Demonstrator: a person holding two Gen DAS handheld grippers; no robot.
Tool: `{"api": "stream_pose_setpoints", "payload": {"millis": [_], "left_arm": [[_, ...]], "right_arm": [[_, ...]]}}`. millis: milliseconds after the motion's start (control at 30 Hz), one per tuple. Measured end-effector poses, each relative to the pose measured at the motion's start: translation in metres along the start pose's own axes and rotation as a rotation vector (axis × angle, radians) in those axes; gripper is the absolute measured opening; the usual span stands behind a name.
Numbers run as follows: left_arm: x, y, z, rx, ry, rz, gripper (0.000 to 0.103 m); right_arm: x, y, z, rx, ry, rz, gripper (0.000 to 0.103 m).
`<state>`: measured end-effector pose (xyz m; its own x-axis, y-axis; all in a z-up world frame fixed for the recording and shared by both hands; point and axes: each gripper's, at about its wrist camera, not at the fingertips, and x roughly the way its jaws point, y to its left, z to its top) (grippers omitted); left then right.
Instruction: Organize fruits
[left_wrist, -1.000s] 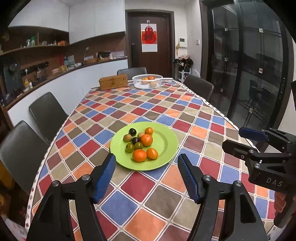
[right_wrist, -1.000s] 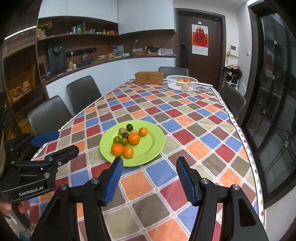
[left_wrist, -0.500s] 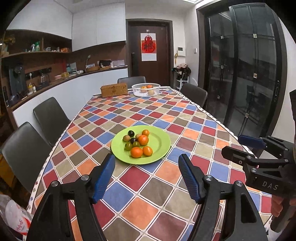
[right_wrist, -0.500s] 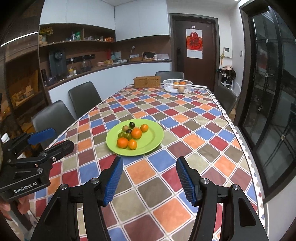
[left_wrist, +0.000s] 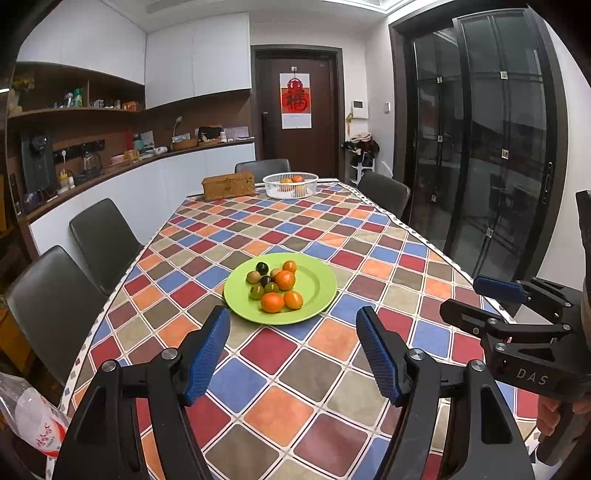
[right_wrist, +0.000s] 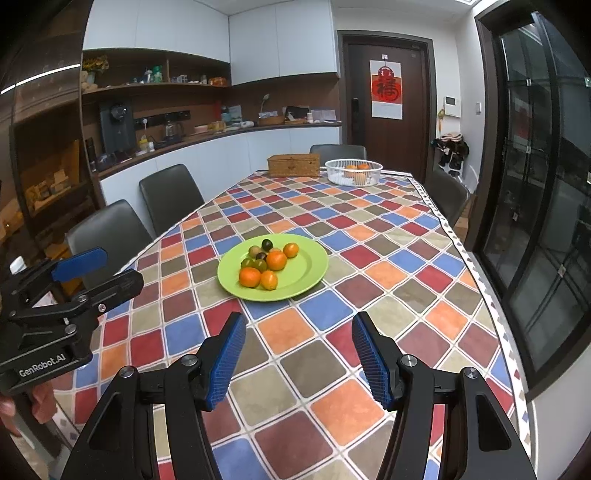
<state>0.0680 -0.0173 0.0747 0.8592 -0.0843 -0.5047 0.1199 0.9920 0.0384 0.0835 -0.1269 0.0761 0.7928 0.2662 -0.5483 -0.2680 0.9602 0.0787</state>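
Checkered surface w/ green plate of fruits at center, white basket at 12 o'clock far end; left gripper & right gripper both released, empty, at 6 o'clock short of plate.

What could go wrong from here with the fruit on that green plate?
1. The fruits sit packed and touching on the green plate; closing on one will likely nudge its neighbours, and round ones may roll off.
2. The small dark and green fruits lie behind the oranges, so fingers reaching in could knock the oranges first.
3. The left gripper and right gripper, both open and empty, face the same plate and could collide.
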Motion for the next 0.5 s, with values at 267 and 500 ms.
{"api": "stream_pose_setpoints", "payload": {"millis": [267,500], "left_arm": [[-0.007,-0.001,-0.002,-0.002,-0.009,0.003,0.072],[-0.008,-0.001,-0.002,-0.003,-0.009,0.003,0.079]], "right_arm": [[-0.01,0.004,0.0,-0.008,-0.014,-0.006,0.061],[-0.015,0.005,0.0,-0.016,-0.027,-0.016,0.061]]}}
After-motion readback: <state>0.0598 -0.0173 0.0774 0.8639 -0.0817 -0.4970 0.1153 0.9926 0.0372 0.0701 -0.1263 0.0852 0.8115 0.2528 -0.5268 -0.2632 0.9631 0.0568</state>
